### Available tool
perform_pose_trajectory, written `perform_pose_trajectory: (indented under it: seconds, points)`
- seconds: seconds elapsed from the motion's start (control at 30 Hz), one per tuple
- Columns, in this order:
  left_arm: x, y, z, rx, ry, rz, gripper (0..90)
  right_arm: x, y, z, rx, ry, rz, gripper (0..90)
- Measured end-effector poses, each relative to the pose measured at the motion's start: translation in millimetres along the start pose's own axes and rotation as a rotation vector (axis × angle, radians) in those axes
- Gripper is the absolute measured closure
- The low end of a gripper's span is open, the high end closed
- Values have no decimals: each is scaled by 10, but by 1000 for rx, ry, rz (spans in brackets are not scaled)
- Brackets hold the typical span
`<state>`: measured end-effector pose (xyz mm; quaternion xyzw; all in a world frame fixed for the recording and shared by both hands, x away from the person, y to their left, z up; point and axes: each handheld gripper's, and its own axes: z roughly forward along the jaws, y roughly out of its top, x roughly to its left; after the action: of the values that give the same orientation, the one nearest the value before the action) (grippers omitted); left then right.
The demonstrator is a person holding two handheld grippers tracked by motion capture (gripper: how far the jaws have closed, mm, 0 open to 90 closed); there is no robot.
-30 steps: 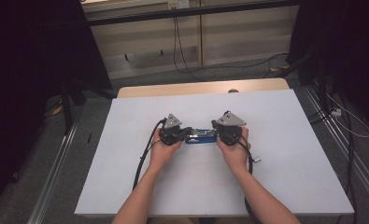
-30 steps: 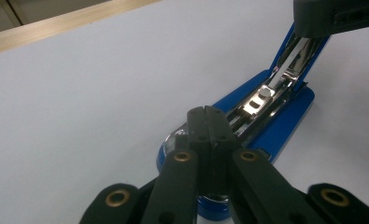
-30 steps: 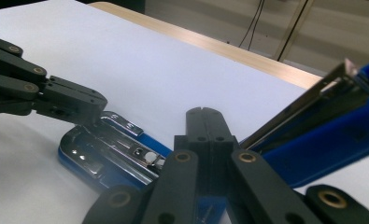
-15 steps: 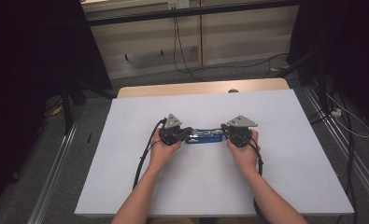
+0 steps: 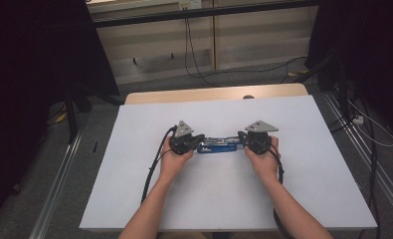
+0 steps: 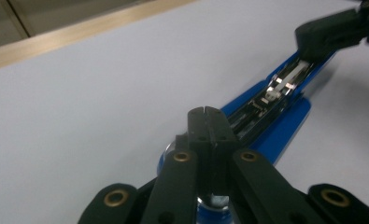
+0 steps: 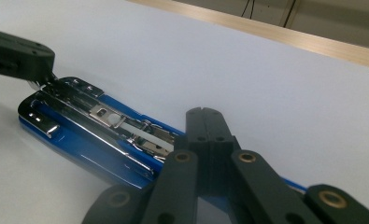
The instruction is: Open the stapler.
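Stapler [image 5: 219,145] — a blue one, swung fully open and laid out flat — sits at the middle of the high view on the white bench [image 5: 308,174], stretched left to right between the two grippers. Its metal staple channel faces up, so the bright rail and spring show along its length; that exposure suggests the aim is to get at the magazine, for loading or clearing, though this is a judgement.

At the left end of the stapler, the left gripper [image 5: 194,142] has its jaws closed tight together, and in the left gripper view its closed tips [image 6: 207,122] rest down on the blue end nearest the camera. It seems to be pinning that end to the bench rather than pinching it, so the body cannot slide.

At the right end, the right gripper [image 5: 245,140] is likewise closed, jaws touching with nothing between them. In the right gripper view its tips [image 7: 207,122] lie over the near blue arm, while the far left of that frame shows the other gripper pressing on the chrome end. Holding both ends down keeps the sprung halves from folding back — likely the reason for the symmetrical hold.
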<state>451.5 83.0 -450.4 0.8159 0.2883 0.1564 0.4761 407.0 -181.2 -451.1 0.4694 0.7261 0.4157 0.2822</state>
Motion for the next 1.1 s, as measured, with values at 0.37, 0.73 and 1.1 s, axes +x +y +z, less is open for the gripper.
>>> perform_pose_trajectory:
  seconds: [0.37, 0.73, 1.1]
  points:
    - [26, 49, -98, -13, -6, -33, 701, 31, 55, -80, -5, 46, -56, 900]
    - [39, 119, -353, -8, -13, -77, 342, -89, 11, -381, -29, 102, -46, 697]
    - [87, 64, -527, 3, 4, -125, 153, -278, -167, -696, 19, 106, -50, 388]
